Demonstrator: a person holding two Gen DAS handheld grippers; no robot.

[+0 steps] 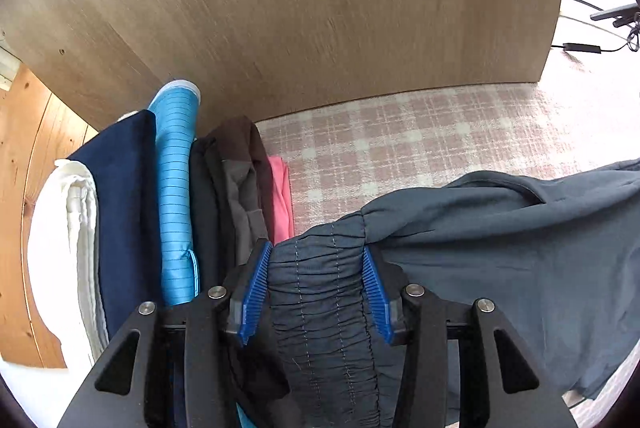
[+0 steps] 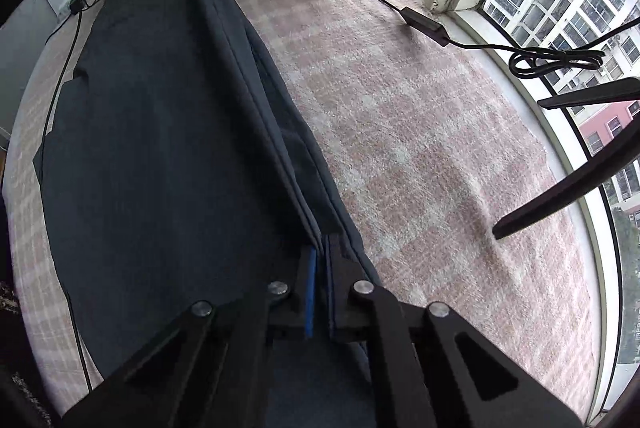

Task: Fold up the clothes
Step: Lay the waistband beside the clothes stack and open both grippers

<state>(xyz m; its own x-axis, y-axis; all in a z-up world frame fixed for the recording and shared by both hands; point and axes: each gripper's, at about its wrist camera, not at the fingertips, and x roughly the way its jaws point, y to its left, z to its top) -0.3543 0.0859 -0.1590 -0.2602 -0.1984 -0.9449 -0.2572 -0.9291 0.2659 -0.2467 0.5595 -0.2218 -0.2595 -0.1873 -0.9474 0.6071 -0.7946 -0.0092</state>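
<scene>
A pair of dark slate-grey trousers [image 1: 500,240] hangs stretched between my two grippers above a pink checked blanket [image 1: 400,140]. My left gripper [image 1: 318,248] is shut on the gathered elastic waistband [image 1: 316,292], which bunches between its blue pads [image 1: 256,292]. In the right wrist view the trousers [image 2: 160,148] run from my right gripper [image 2: 320,252] up to the far left gripper. My right gripper is shut on the layered leg ends, its jaws nearly together on the cloth edges.
A stack of folded clothes [image 1: 172,188], white, navy, blue striped, dark and pink, stands left of the left gripper against a wooden panel [image 1: 300,8]. A power adapter and black cable [image 2: 480,40] lie by the curved window [image 2: 560,8]. A dark stand leg [image 2: 560,188] rests on the blanket at right.
</scene>
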